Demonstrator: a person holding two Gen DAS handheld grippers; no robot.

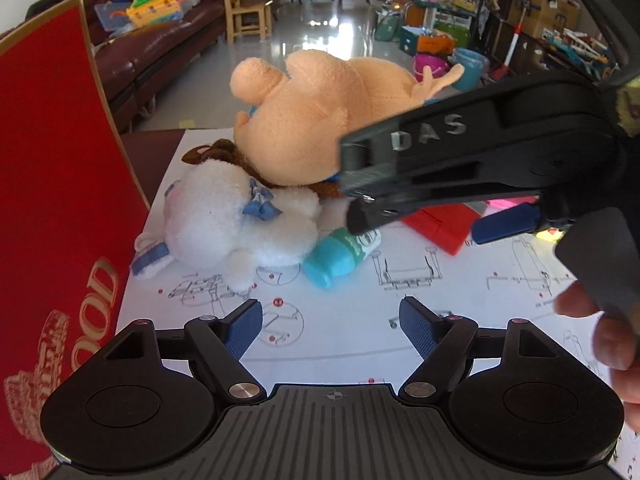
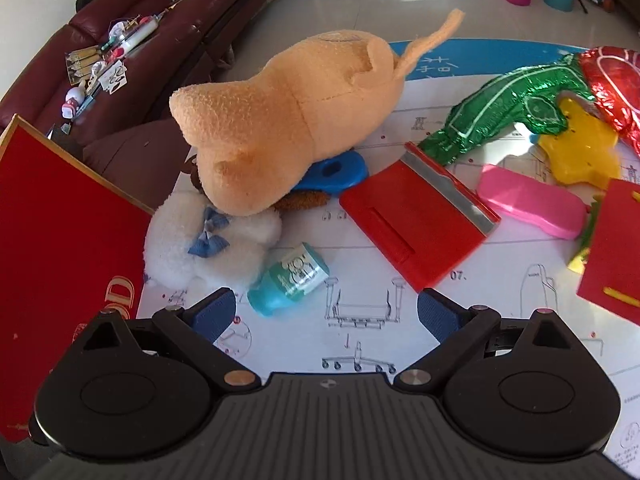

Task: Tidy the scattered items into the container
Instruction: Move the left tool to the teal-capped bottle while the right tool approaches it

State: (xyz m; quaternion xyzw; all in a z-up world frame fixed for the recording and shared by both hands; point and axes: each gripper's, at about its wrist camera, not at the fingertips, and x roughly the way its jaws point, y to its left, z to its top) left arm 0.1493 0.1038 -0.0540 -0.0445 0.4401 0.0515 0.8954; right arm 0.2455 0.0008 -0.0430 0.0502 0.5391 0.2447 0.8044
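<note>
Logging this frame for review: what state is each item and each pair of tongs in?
Left tongs: open, empty.
Right tongs: open, empty.
Orange plush: lying across the other toys.
White plush: lying on the paper, partly under the orange plush.
Teal bottle: lying on its side.
Red box: standing at the left.

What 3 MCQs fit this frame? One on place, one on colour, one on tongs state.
1. What does the orange plush rest on?
A. the pink case
B. the white plush and blue toy
C. the foil balloon

2. What colour is the bow on the white plush?
A. blue
B. red
C. yellow

3. How do the right tongs stand?
A. shut on the bottle
B. shut on nothing
C. open, empty

Key:
1 B: it lies across the white plush and blue toy.
2 A: the bow is blue.
3 C: pads apart, the teal bottle lying just ahead.
</note>
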